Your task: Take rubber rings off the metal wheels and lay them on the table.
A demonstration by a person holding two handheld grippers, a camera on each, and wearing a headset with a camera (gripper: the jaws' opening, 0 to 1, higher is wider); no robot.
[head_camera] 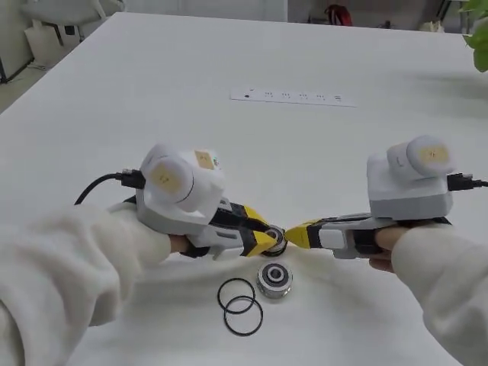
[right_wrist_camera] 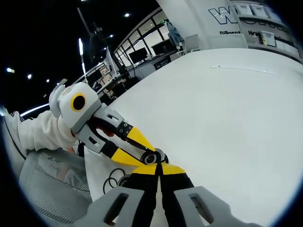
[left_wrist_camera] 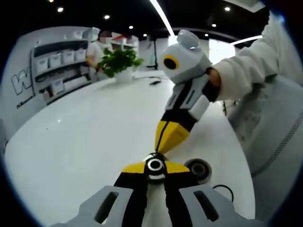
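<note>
My left gripper (head_camera: 268, 239) (left_wrist_camera: 155, 168) is shut on a small metal wheel (head_camera: 276, 239) (left_wrist_camera: 155, 165) (right_wrist_camera: 152, 157), held just above the white table (head_camera: 305, 160). My right gripper (head_camera: 293, 235) (right_wrist_camera: 159, 165) comes in from the opposite side. Its yellow jaws are pressed together at the wheel's rim, pinching the black rubber ring there. A second metal wheel (head_camera: 274, 278) (left_wrist_camera: 198, 169) (right_wrist_camera: 124, 179) lies flat on the table just in front. Two black rubber rings (head_camera: 242, 305) (right_wrist_camera: 111, 182) lie overlapping beside it, and part of one ring (left_wrist_camera: 223, 191) shows in the left gripper view.
A white power strip (head_camera: 293, 97) lies farther back on the table. A black cable (head_camera: 99, 185) trails from the left gripper. A potted plant (left_wrist_camera: 118, 61) stands at the far end, with shelving behind it. White sleeves (head_camera: 61, 282) cover both forearms.
</note>
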